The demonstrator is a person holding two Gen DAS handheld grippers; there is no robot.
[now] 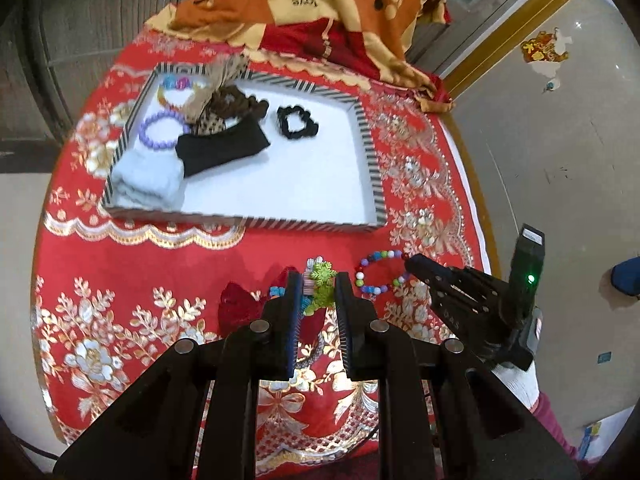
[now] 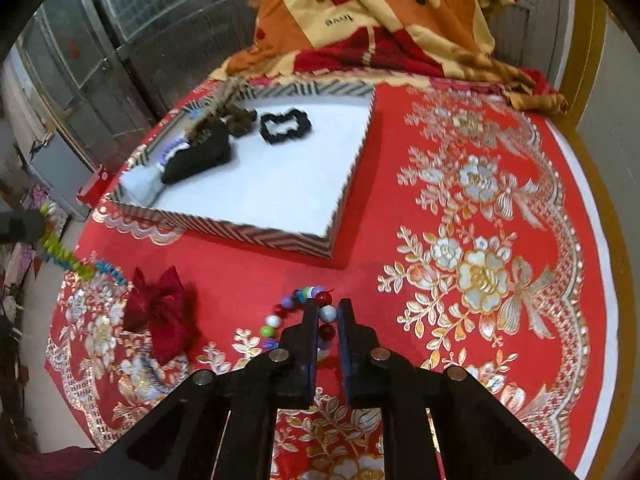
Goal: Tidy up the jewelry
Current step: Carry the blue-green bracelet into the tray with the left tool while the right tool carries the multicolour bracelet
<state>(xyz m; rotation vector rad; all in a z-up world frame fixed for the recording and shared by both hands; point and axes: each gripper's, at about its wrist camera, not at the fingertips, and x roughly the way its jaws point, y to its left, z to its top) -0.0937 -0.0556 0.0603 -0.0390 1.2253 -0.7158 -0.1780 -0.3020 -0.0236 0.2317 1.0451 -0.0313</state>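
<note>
From my left wrist camera, my left gripper (image 1: 318, 284) is clamped on a strand of green and blue snowflake-shaped pieces (image 1: 322, 280), which sits between the 2 pads above the red embroidered tablecloth (image 1: 160, 264). Just behind it lies a dark red bow (image 1: 240, 304). To the right, my right gripper (image 1: 412, 263) has its tip at the multicoloured bead bracelet (image 1: 380, 276) on the cloth. Farther back, the striped-rim tray (image 1: 372, 152) holds a black scrunchie (image 1: 297, 119), a purple bead bracelet (image 1: 160, 130), a black band (image 1: 224, 148) and a pale folded cloth (image 1: 146, 180) (the brown items behind them I cannot make out clearly).

From my right wrist camera, my right gripper (image 2: 325, 312) is closed on the bead bracelet (image 2: 296, 304); a red bead and a white one show between the 2 fingers. The red bow (image 2: 164, 312) lies to the left, and the snowflake strand (image 2: 68, 256) hangs at the far left edge. The tray (image 2: 352, 168) sits behind, with the scrunchie (image 2: 286, 126) inside
</note>
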